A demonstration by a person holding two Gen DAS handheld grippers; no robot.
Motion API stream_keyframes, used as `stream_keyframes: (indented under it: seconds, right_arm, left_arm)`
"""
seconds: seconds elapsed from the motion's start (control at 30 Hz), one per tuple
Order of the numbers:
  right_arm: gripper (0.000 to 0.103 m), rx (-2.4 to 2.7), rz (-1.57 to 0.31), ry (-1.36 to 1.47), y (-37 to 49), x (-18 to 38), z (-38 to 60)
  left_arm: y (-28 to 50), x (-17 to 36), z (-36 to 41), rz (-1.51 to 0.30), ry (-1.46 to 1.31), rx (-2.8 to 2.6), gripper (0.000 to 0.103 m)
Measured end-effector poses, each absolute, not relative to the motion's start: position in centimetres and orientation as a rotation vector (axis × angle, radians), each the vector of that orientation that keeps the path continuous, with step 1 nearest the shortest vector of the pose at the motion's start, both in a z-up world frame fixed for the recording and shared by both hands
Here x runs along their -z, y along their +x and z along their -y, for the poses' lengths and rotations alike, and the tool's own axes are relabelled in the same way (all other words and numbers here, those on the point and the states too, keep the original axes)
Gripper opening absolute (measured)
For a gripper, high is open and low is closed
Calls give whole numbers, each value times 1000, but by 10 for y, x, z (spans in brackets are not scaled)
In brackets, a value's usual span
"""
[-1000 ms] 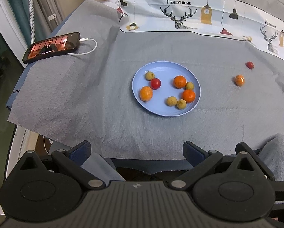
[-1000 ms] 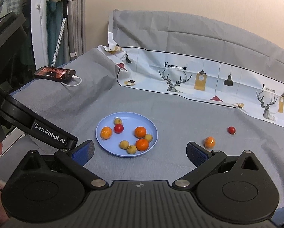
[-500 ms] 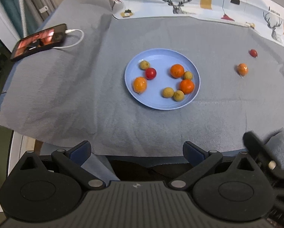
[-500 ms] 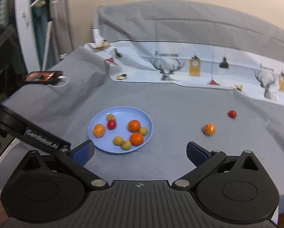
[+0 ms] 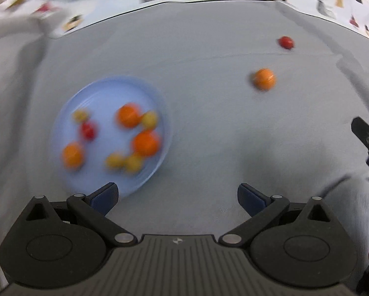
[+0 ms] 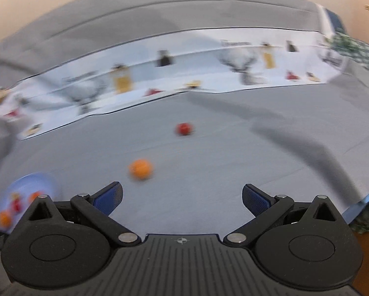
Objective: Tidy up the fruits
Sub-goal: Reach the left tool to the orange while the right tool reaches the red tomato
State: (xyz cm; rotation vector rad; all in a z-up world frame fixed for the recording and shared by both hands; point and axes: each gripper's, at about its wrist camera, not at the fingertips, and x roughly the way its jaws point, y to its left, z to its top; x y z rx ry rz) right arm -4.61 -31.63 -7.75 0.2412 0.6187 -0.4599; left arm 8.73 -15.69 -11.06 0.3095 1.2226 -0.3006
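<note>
Two loose fruits show from my left wrist: an orange (image 5: 264,79) and a red fruit (image 5: 286,42) on the grey tabletop (image 5: 209,135), well apart from the blue plate (image 5: 105,91) of blurred fruit. My left gripper (image 5: 177,194) is spread, holding nothing. From my right wrist, my right gripper (image 6: 182,196) is likewise spread and empty, the orange (image 6: 140,169) near its left finger, the red fruit (image 6: 183,128) farther off.

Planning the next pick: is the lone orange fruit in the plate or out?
Out. The orange fruit lies on the grey cloth, well apart from the blue plate.
</note>
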Motion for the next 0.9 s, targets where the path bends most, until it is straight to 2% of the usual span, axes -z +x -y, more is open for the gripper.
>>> stream_keyframes:
  seconds: [0.37,0.5,0.7,0.73,0.77,0.8,0.83,0.9]
  right_arm:
    - [102,399,-682,160,106,172,444]
    - [102,260,-722,97,158,199,458]
    - [102,224,-658,72,198,207,454]
    - [99,229,-657,66,199,207,452]
    - [90,227,-652,65,198,206,451]
    - [57,199,-632,73,195,204,450]
    - [33,183,-621,76,191,201,448]
    - [32,205,-633,74,187,197,444]
  left_arm:
    - [176,184,294,-1142,395,527,103]
    - [202,219,318,-1179,447,519,103]
    - [209,221,317,-1149,402,528,102]
    - [206,219,315,-1137,389,527,91]
    - [201,214,312,-1111,377,541,69]
    - [195,209,311,-1098,377,570,52]
    - [192,206,310,-1098,381,592,42]
    - [187,201,307,-1096,366,604,42]
